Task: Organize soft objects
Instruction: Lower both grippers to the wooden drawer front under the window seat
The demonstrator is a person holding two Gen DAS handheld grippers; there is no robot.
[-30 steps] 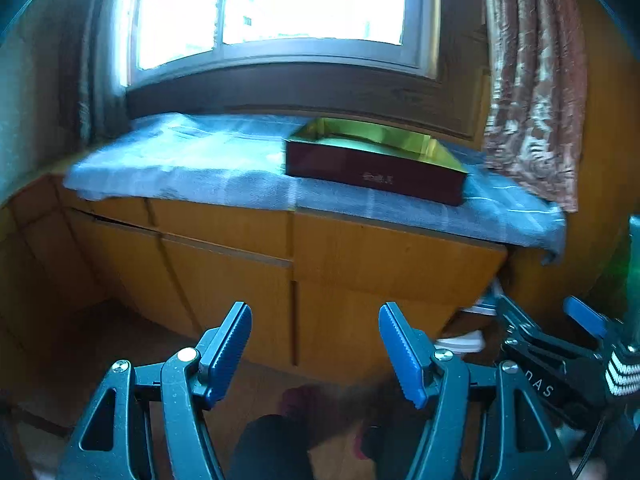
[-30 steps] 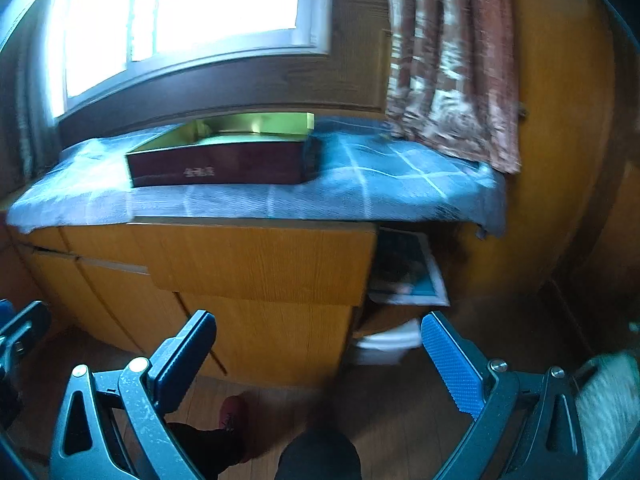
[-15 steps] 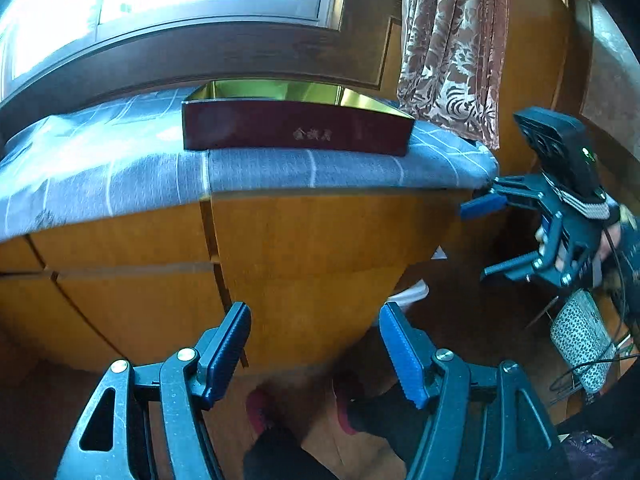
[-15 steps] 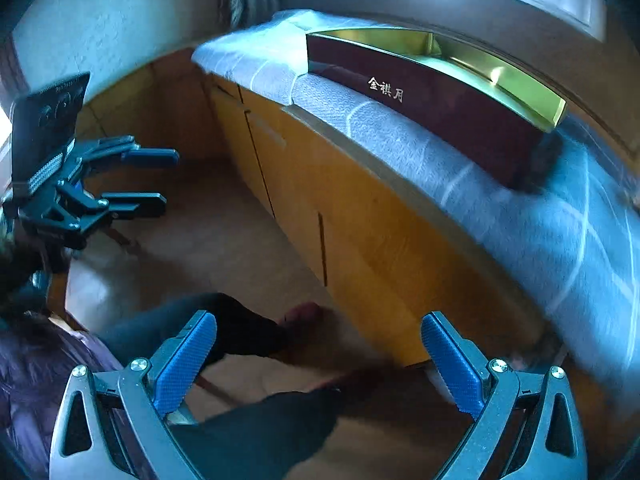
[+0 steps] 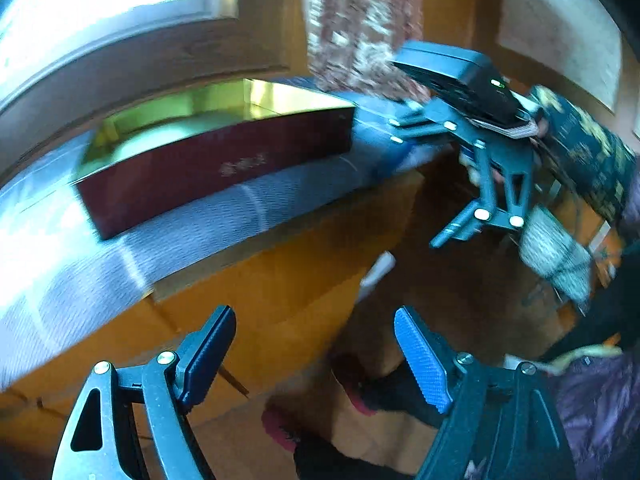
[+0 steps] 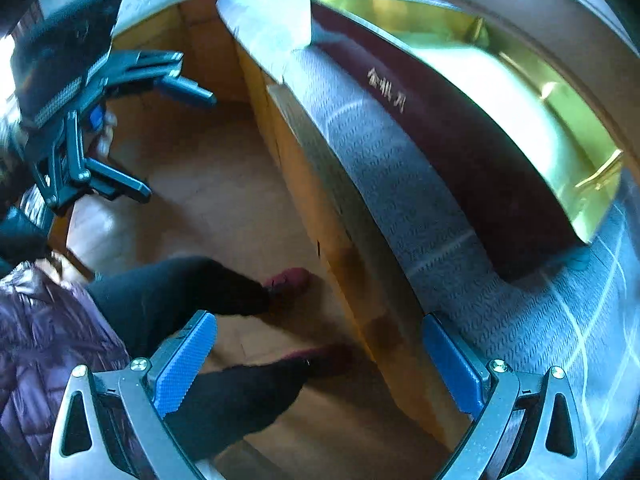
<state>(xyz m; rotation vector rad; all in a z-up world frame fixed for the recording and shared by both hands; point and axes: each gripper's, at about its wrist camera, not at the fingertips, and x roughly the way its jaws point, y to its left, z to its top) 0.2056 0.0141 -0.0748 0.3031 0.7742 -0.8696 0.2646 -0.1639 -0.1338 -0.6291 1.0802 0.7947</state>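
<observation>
Left gripper point(image 5: 314, 354): jaws wide and just opening further, nothing between them; floor below.
Right gripper point(image 6: 320, 360): jaws wide, empty, straddling the cabinet point(image 6: 340, 240) edge.
Box point(image 6: 460, 136): maroon, gold inside, open, upper right of the right view, on the cloth point(image 6: 400, 184) near its front edge.
Open room: bare floor point(image 6: 208, 184) left of cabinet.
Soft objects: a patterned pouch point(image 5: 556, 248), blurred, at right of left view.

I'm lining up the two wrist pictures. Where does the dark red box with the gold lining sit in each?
Left wrist: dark red box upper left of centre, on the grey-blue checked cloth.
Right wrist: the box runs diagonally across the upper right.
Shared landmark: the pale lettering on its long side.
</observation>
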